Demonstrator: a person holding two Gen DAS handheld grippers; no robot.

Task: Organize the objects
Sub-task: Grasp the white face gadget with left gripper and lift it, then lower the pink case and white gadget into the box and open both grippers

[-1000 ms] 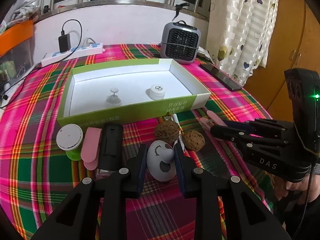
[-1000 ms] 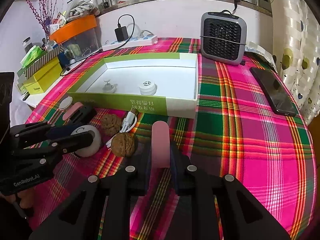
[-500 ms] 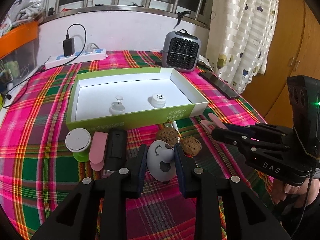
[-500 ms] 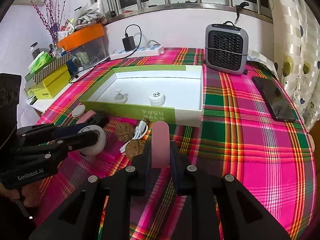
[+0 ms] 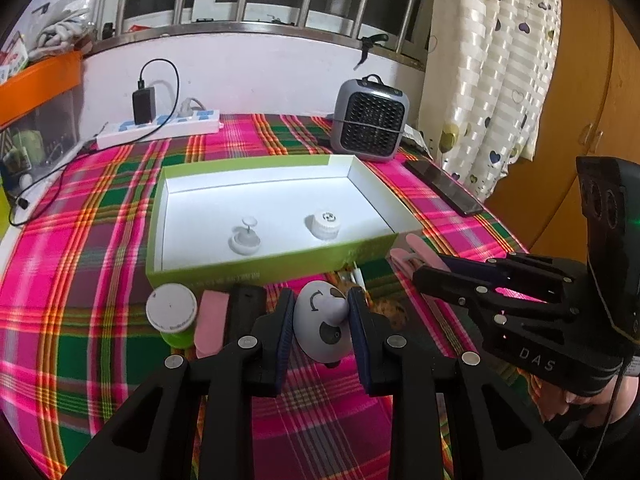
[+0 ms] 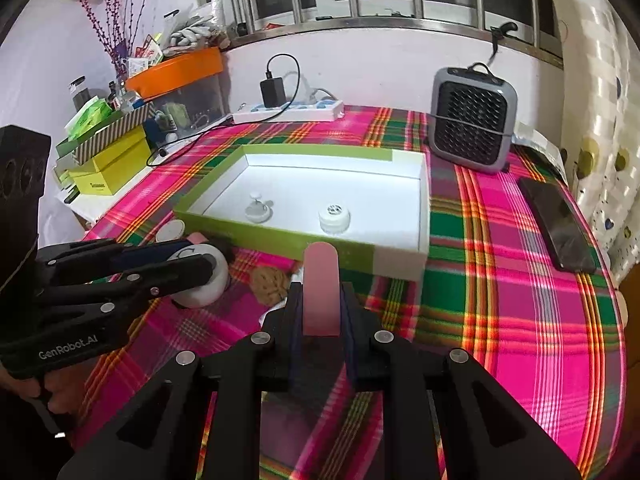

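You're gripping two things at once, both lifted clear of the cloth; your left gripper (image 5: 320, 326) is closing its pads on the white egg-shaped toy (image 5: 322, 326) w/ the drawn face, jaws part-way in, pinching its flanks; your right gripper (image 6: 320, 312) is clamping narrow on the pink strip (image 6: 320, 286), which is sticking out fwd past the tips. Egg is looking smooth, rounded, prob. light and hard, so it's likely slippery; keep the pads at its widest part, not the taper. Strip is looking thin, flat, light, maybe a bit flexy; hold near its base as you are. Just beyond, a green-base round lid thing (image 5: 172, 312), another pink piece (image 5: 211, 326), a black bar (image 5: 244, 300) and a walnut (image 6: 270, 284) are lying on the plaid tablecloth (image 5: 80, 280); further on, the green box (image 5: 256, 274) is sitting open w/ two small white items inside; heater (image 5: 372, 120) and phone (image 6: 556, 230) at the back.
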